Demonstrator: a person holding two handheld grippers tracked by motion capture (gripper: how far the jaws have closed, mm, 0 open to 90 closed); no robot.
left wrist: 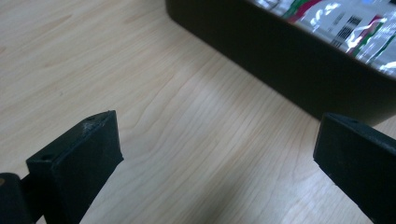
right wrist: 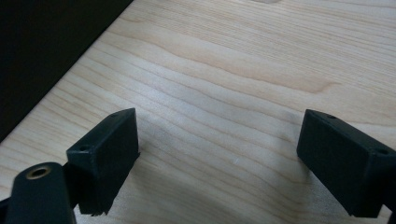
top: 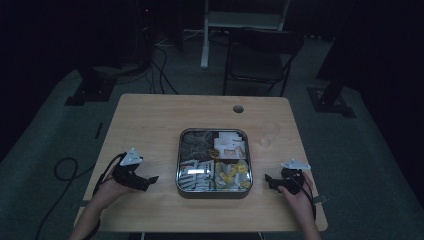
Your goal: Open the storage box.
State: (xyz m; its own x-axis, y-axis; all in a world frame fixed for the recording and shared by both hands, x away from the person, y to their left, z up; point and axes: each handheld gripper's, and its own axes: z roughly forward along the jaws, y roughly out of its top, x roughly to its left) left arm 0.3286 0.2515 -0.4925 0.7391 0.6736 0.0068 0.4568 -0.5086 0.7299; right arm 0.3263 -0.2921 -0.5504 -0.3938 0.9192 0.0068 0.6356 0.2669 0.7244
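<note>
The left hand-held gripper (top: 150, 179) rests low over the counter (top: 150, 120) with its jaws spread wide and nothing between them; in the left gripper view the dark side wall of the box (left wrist: 280, 70) stands just ahead and to the right of them. The right hand-held gripper (top: 268, 178) sits on the other side, jaws likewise spread and empty over bare wood, with the box wall (right wrist: 42, 51) dark at the left of its own view.

The box (top: 179, 165) lies between the two, in the middle of the counter, a square tray split into four compartments of packets (top: 197, 172) under a shiny clear top. A clear glass (top: 267, 136) stands just beside its far right corner.

The step in hand looks like closing in on the box from both sides. To do it well, bring both grippers in level and together, meeting opposite walls squarely so the box neither turns nor slides. Keep the right one clear of the glass.
</note>
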